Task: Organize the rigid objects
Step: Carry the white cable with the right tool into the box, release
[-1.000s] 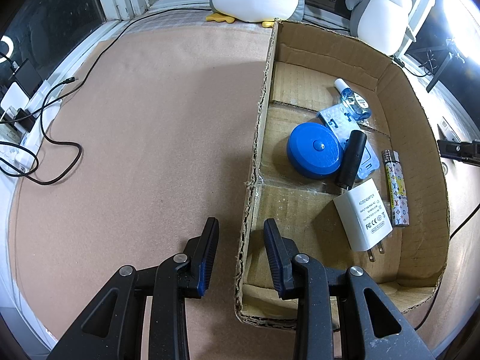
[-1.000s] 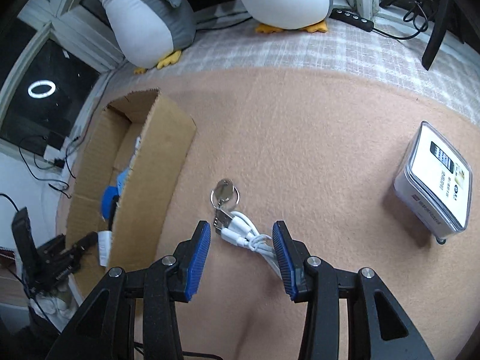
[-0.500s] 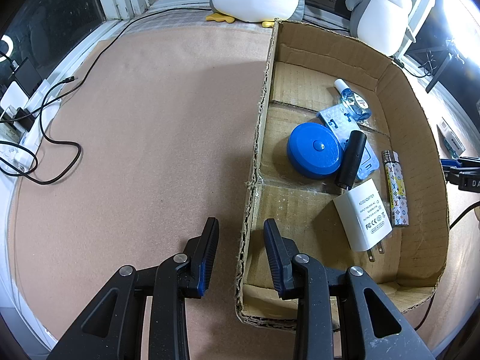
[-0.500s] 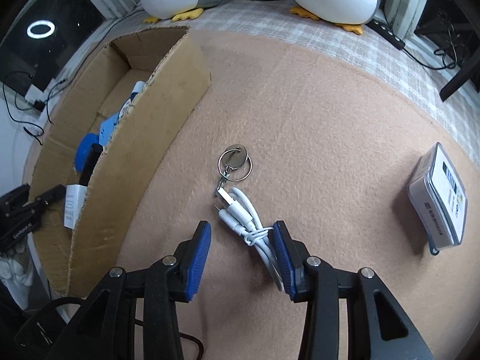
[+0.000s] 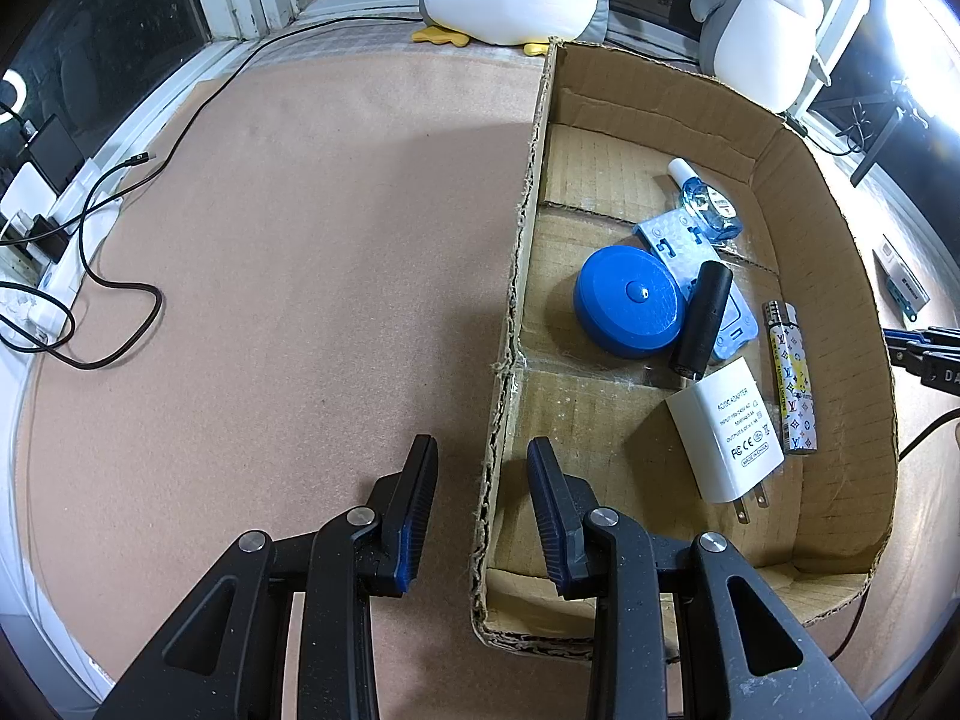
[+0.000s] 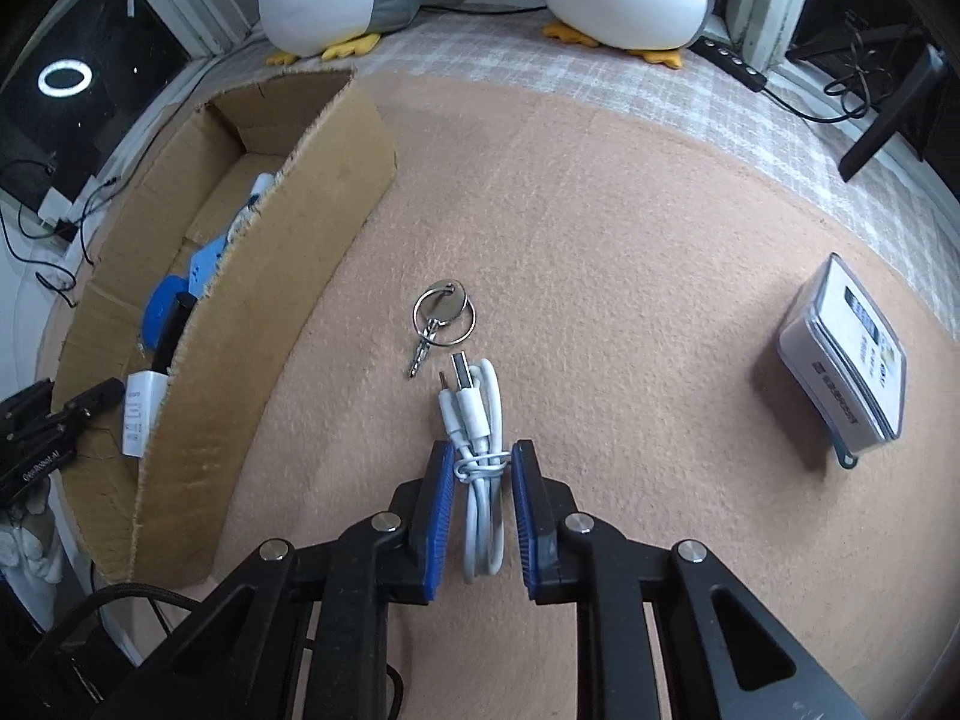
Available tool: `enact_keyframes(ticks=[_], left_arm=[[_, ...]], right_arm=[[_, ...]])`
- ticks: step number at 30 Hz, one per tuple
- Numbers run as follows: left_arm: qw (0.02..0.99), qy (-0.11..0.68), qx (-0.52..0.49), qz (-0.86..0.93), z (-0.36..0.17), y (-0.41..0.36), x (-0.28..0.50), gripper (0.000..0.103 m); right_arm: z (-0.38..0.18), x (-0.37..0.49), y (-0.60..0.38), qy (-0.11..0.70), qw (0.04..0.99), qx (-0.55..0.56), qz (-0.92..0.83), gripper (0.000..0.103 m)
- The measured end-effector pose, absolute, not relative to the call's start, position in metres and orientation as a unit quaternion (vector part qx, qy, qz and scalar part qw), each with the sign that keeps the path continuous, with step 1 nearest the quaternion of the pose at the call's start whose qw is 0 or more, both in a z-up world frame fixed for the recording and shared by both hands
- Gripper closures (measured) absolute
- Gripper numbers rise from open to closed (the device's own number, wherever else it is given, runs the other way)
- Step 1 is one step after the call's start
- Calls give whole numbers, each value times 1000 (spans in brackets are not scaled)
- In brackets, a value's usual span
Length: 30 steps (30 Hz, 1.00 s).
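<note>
Between your right gripper [image 6: 478, 483] pads lies the white cable bundle [image 6: 480, 438], on the tan mat [image 6: 630, 300] with its plugs pointing ahead of the fingertips and its looped end back toward the palm. Those jaws have just been closing, yet a sliver of mat shows on each side of the cord, so the pads do not seem to press it; finish the squeeze before you lift. Close across the wrapped waist of the bundle, which sits level with the fingertips, because a grip there should keep the loops from spilling. Keep the tips low on the mat so the bottom strand is caught too.

Just beyond the plugs rests the key ring [image 6: 443, 315], apart from the cable; lift straight up so you don't drag it along.

Off to the left of your right fingers stands the cardboard box [image 6: 252, 324], which I take to be the destination. It already holds a blue round case [image 5: 630, 309], a black cylinder [image 5: 702, 321], a white charger [image 5: 723, 435], a patterned lighter [image 5: 791, 384] and a small bottle [image 5: 699, 198]. Your left gripper [image 5: 482, 468] straddles the box's near wall with a visible gap on both sides, as narrow as it gets, clamped on nothing. Hold it there to steady the box. Far right of your right fingers sits a clear-cased box [image 6: 846, 360], a later pick.
</note>
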State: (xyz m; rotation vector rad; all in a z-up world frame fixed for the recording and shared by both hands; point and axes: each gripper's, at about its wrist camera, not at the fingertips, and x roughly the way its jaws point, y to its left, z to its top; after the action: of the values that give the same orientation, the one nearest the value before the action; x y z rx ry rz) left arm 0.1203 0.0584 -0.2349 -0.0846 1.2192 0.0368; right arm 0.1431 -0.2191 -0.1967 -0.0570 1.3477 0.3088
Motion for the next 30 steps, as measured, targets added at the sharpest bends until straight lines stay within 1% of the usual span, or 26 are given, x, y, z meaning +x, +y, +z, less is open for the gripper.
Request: enact_keyframes(ticks=[8,13,16,21,30], left_arm=[[819,572,-39,17,-235,58,120,69],[819,572,-39,18,-235,58,121,69],[819,572,-40,17,-235,58,121,69],[819,573,-41,17,-235,56,120,69],[819,573,-42,17,-235,56,121,69]], right_arm=[[-151,141,-221,576,805,8,143,86],[-120,150,-188,542,821,19,176,86],[-112,154,-164,535,822,19,196,86],[-116,160,-125,540,813,5,218,86],[-151,169,-82,570,792,-29,216,86]])
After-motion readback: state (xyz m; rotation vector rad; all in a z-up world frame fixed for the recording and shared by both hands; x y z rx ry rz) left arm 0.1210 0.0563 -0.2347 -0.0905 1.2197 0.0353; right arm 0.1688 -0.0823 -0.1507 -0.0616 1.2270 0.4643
